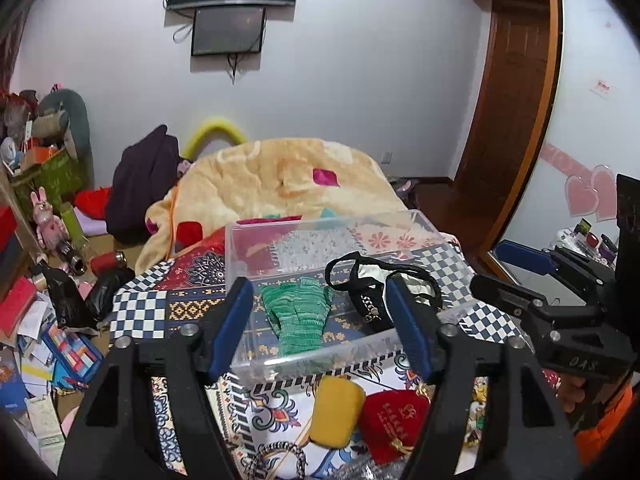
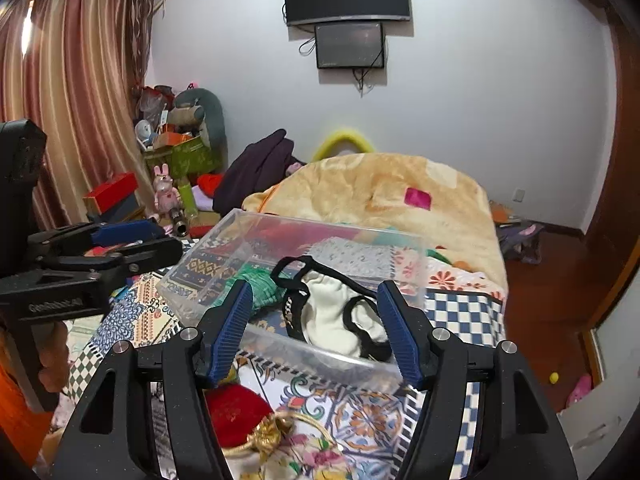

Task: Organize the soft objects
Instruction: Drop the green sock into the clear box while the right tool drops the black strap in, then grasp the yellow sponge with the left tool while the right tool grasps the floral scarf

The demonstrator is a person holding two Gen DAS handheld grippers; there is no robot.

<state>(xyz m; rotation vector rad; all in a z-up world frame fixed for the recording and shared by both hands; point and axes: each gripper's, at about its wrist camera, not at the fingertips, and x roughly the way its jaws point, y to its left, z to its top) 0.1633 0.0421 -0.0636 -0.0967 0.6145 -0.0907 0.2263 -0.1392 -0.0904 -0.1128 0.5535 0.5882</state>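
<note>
A clear plastic box stands on the patterned bed cover. Inside it lie a green knitted glove and a white cloth piece with black trim and a chain. My left gripper hangs open over the box's near wall with nothing between its fingers. In the right wrist view my right gripper is open too, above the white cloth piece, with the glove to its left. Each gripper shows in the other's view: the right, the left. A yellow sponge and a red pouch lie in front of the box.
A yellow fleece blanket is heaped behind the box, with a dark garment to its left. Boxes, papers and toys crowd the floor on the left. A wooden wardrobe stands at the right. A gold bangle lies near the pouch.
</note>
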